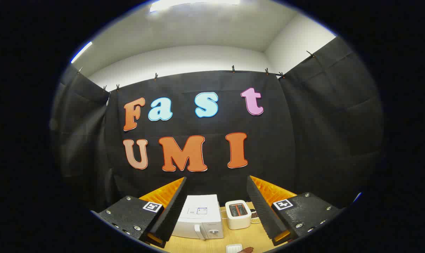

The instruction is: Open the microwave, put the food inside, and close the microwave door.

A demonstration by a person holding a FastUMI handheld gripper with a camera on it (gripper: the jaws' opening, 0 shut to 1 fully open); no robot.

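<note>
Between open tongs [216,207], shut microwave [200,218], toaster [238,214]

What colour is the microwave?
White, seen in the gripper view: microwave sits between the open tongs.

A white toaster [238,213] stands on the wooden table [247,237]

tool [215,207] fingers wide apart – microwave [200,218], toaster [238,213] between | bare table [233,237] in front
</note>
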